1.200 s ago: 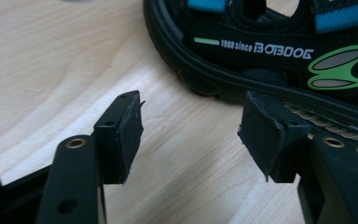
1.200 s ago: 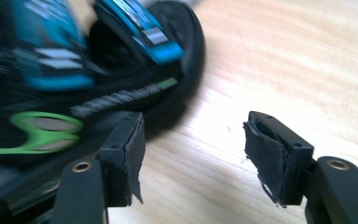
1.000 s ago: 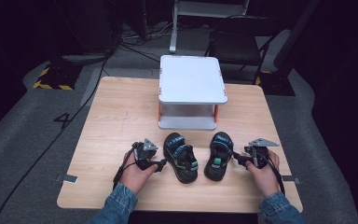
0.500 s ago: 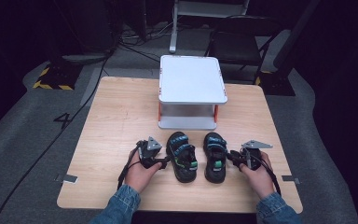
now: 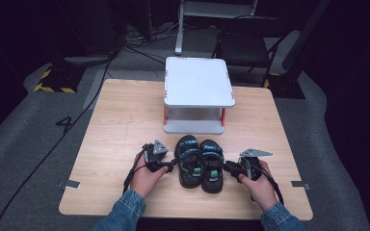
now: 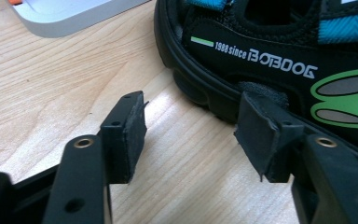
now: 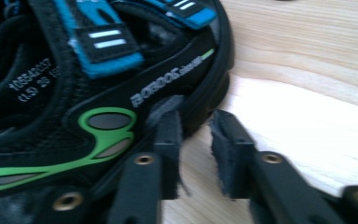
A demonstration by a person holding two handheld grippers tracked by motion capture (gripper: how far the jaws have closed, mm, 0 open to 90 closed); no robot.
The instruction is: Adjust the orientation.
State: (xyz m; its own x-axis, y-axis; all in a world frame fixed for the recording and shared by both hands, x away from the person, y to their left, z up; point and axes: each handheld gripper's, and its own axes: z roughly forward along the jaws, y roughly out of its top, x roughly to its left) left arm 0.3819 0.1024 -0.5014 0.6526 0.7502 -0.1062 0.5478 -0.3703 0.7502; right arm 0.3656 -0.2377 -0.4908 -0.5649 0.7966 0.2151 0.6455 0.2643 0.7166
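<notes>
Right gripper view: right gripper (image 7: 195, 154) jaws nearly together, have just been closing, pads flanking the sole rim of the right sandal (image 7: 98, 93); inner pad sits against the sandal's side, outer pad just off the rim, a sliver of gap visible, so not yet clamped. Left gripper view: left gripper (image 6: 191, 135) jaws stand wide apart, unclenched, bare wood between the pads; one pad rests against the side of the left sandal (image 6: 270, 60), the other hangs free over the table (image 6: 51, 93). Sandals are black with blue straps, green oval graphic and white lettering on the side panel. High view: both hands at the near edge, left gripper (image 5: 169, 166) and right gripper (image 5: 229, 168) pointing inward at the pair; left sandal (image 5: 189, 161) and right sandal (image 5: 212, 166) lie side by side, touching, toes pointing away, near the table's front centre. Beyond them a white stand (image 5: 197, 86) with orange legs sits mid-table.
</notes>
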